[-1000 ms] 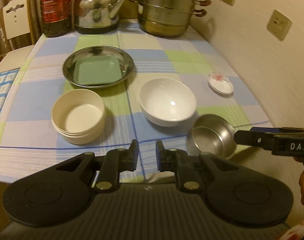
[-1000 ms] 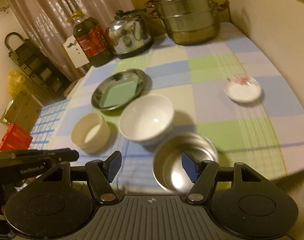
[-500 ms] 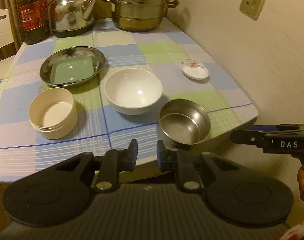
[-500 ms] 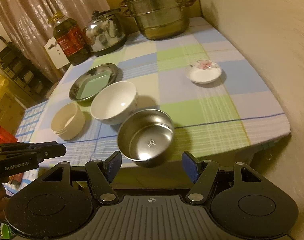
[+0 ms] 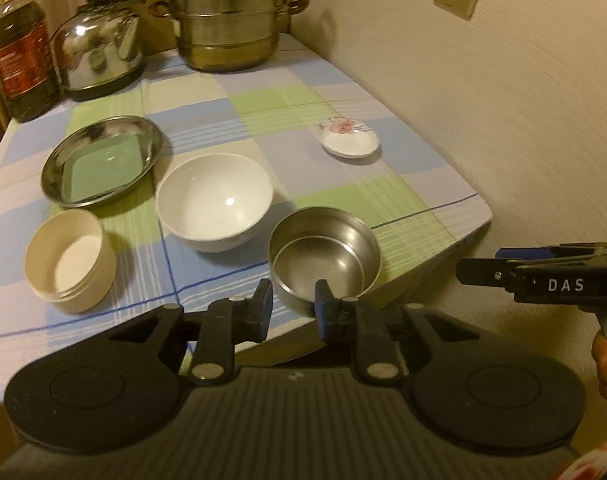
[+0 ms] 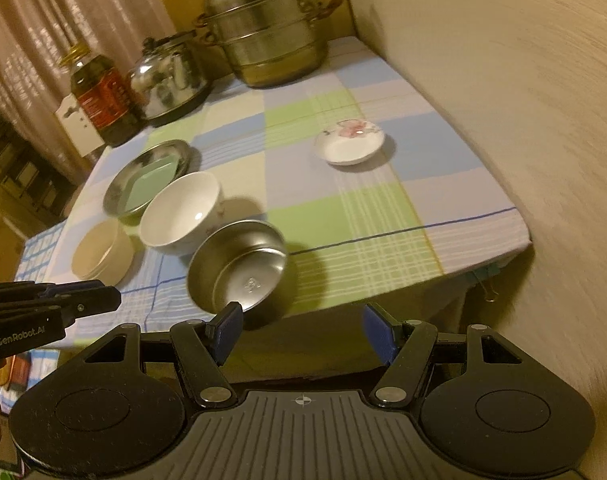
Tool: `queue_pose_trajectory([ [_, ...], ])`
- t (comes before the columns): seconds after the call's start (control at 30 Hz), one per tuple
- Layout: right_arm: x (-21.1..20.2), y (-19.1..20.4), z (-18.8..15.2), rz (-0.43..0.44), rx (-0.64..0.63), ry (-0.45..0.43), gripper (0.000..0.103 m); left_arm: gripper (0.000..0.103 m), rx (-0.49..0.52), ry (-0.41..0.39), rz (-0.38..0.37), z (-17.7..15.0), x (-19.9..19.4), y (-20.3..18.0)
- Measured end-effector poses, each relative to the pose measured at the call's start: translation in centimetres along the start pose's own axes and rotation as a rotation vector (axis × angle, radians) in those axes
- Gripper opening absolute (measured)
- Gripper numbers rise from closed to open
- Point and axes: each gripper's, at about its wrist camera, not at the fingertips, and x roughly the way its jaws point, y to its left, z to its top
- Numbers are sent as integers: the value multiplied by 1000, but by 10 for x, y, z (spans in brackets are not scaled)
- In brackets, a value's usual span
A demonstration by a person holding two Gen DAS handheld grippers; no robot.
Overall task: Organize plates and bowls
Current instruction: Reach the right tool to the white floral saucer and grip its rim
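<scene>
both grippers hang off the near edge of the tabletop, nothing in either one. the left gripper has its jaws only narrowly apart and opening, empty air between them. the right gripper is spread wide and just as empty.

straight ahead of both sits the steel bowl, closest thing to the fingers and right by the tabletop's front edge. that's the worry: a clumsy nudge on its near rim could skate it across the checked cloth or tip it off the edge, and smooth steel looks slippery for a rim pinch.

just beyond it, ahead and to the left of the left gripper, the white bowl nearly touches the steel one, so a wide approach from the right gripper could clip both. further left, the cream tub. behind that pair, the steel plate with a green square dish lying in it; lift the plate carelessly and the dish may slide. far ahead on the right, well apart, the small flowered saucer, near the wall, a long reach over everything else.

the kettle, steamer pot and oil bottle line the far end; they look safe unless an arm overshoots. the left jaws seem too narrow yet for any rim.
</scene>
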Motion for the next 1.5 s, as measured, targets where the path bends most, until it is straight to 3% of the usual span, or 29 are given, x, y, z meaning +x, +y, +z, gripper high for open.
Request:
queue_pose_trajectory([
  [0.6, 12, -13, 40, -100, 137, -93, 66, 20, 163, -11, -140, 75, 65, -8],
  [1.1, 65, -25, 89, -150, 197, -159, 66, 20, 252, -3, -191, 143, 139, 2],
  [1.27, 86, -36, 102, -151, 241, -206, 57, 20, 264, 23, -222, 163, 170, 4],
  [1.5, 124, -54, 122, -160, 262, -204, 49, 20, 189, 94, -248, 187, 213, 2],
])
